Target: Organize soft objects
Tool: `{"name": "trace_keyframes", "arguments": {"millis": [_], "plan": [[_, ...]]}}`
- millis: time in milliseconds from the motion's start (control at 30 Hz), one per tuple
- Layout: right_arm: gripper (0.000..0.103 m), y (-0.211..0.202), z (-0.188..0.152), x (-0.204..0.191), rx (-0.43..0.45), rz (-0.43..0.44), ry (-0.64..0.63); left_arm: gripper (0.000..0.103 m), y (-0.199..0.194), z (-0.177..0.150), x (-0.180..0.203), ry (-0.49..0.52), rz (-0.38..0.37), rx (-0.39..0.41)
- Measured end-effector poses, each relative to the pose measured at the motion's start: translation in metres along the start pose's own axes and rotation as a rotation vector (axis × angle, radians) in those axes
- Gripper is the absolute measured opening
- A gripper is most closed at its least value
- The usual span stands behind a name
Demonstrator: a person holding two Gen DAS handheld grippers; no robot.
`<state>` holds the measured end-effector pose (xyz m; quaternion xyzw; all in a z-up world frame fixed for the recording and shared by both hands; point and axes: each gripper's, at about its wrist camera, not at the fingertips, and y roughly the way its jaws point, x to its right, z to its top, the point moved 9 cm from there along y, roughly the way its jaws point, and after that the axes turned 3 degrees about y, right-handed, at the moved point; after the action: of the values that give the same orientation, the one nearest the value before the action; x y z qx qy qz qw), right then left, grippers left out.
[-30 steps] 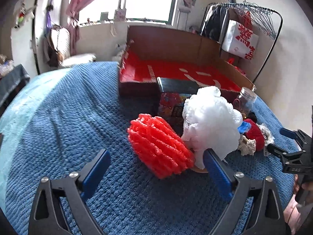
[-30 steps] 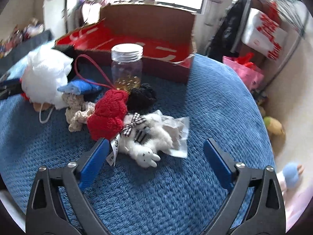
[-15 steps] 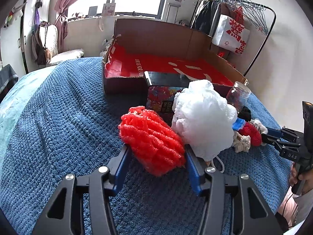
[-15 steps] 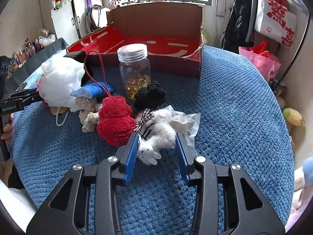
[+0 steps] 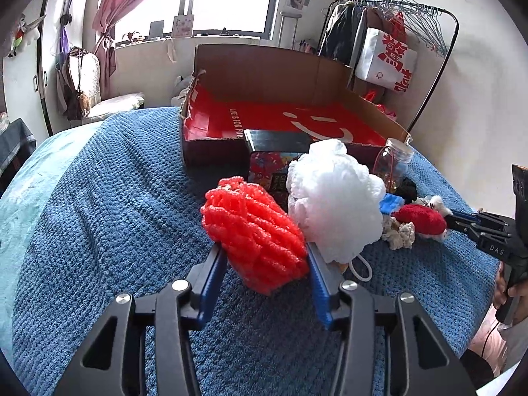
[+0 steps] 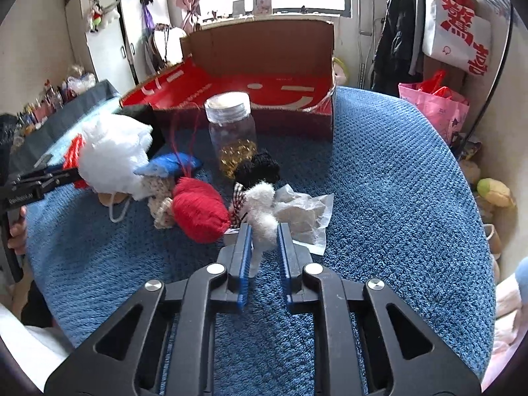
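Observation:
My left gripper (image 5: 265, 257) is shut on a red foam net ball (image 5: 254, 231) on the blue knitted blanket (image 5: 99, 214). A white mesh puff (image 5: 333, 198) leans against it on the right. My right gripper (image 6: 263, 236) is shut on a white fluffy bunny toy (image 6: 260, 211) with a checked bow. Beside it lie a red yarn ball (image 6: 199, 209), a beige crochet piece (image 6: 160, 204), a blue soft piece (image 6: 168, 165) and a black knit item (image 6: 257, 168). The right gripper also shows in the left wrist view (image 5: 462, 221).
An open cardboard box with a red inside (image 5: 264, 122) stands at the back. A plastic jar of yellow capsules (image 6: 232, 135), a dark tin box (image 5: 277, 151) and a crinkled clear bag (image 6: 303, 214) sit among the soft things. A clothes rack (image 5: 412, 33) is behind.
Both grippers closed from wide open. The left one clamped the red foam net ball. The right one clamped the white bunny toy and raised it a little.

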<state>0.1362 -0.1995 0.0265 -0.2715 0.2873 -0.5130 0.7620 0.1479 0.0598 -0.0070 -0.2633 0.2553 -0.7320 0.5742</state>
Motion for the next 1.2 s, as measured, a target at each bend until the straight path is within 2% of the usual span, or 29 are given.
{"name": "trace_keyframes", "arguments": {"millis": [167, 367, 467, 533, 667, 767, 867, 967, 1033, 1100, 1200], "plan": [[0.011, -0.008, -0.004, 0.001, -0.012, 0.02, 0.019, 0.05, -0.011, -0.003, -0.001, 0.009, 0.005, 0.004], [0.01, -0.025, -0.019, -0.004, -0.049, 0.156, 0.142, 0.05, -0.021, -0.012, 0.002, 0.03, 0.005, -0.012], [0.01, -0.034, -0.027, 0.0, -0.054, 0.189, 0.196, 0.05, -0.026, -0.02, 0.005, 0.027, -0.015, -0.024], [0.01, -0.037, -0.032, 0.002, -0.054, 0.183, 0.215, 0.05, -0.028, -0.026, 0.008, 0.027, -0.024, -0.033], [0.011, -0.034, -0.039, 0.014, -0.043, 0.102, 0.221, 0.055, -0.024, -0.04, 0.016, 0.032, -0.046, -0.053], [0.011, -0.037, -0.034, 0.013, -0.008, 0.078, 0.192, 0.063, -0.021, -0.043, 0.02, 0.035, -0.036, -0.038], [0.015, -0.032, -0.031, 0.007, -0.001, 0.081, 0.169, 0.077, -0.02, -0.042, 0.022, 0.044, -0.029, -0.016], [0.035, -0.026, -0.029, -0.002, 0.004, 0.095, 0.142, 0.082, -0.017, -0.04, 0.022, 0.031, -0.025, -0.007], [0.084, -0.026, -0.027, -0.007, 0.028, 0.088, 0.114, 0.084, -0.014, -0.04, 0.022, 0.02, -0.034, -0.006], [0.085, -0.027, -0.023, -0.014, 0.056, 0.092, 0.085, 0.084, -0.011, -0.041, 0.021, 0.01, -0.035, -0.011], [0.085, -0.017, -0.021, -0.015, 0.04, 0.118, 0.114, 0.084, -0.008, -0.043, 0.021, 0.006, -0.03, -0.016]]}}
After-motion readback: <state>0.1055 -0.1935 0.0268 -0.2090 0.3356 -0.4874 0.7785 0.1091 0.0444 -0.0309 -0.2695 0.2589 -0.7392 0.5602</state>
